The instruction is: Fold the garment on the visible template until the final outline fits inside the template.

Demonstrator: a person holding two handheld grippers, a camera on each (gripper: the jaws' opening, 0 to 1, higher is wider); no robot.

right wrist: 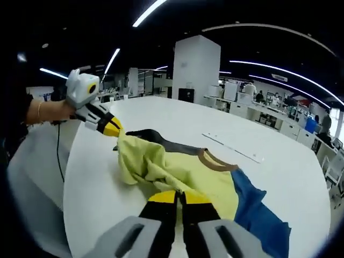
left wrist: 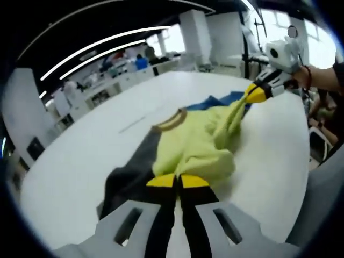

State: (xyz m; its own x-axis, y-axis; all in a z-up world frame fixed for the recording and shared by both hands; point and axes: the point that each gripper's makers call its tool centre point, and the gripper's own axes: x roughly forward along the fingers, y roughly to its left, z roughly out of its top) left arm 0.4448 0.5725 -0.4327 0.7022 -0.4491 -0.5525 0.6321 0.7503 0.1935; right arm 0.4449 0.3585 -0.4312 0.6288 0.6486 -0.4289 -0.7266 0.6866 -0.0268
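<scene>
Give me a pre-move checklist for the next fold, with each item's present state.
1. Left gripper clamped on the yellow-green, dark grey and blue colour-block cloth garment: ok, jaws closed on a yellow edge.
2. Right gripper clamped on it: ok.
3. Garment lifted clear of the white round table: not ok, mostly resting, bunched.
4. Brown collar visible: ok.
5. Template outline visible: cannot tell.
6. Garment within the table edge: ok.

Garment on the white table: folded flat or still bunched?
Bunched, mid-fold. The garment lies rumpled on the table, pinched by left gripper and right gripper.
</scene>
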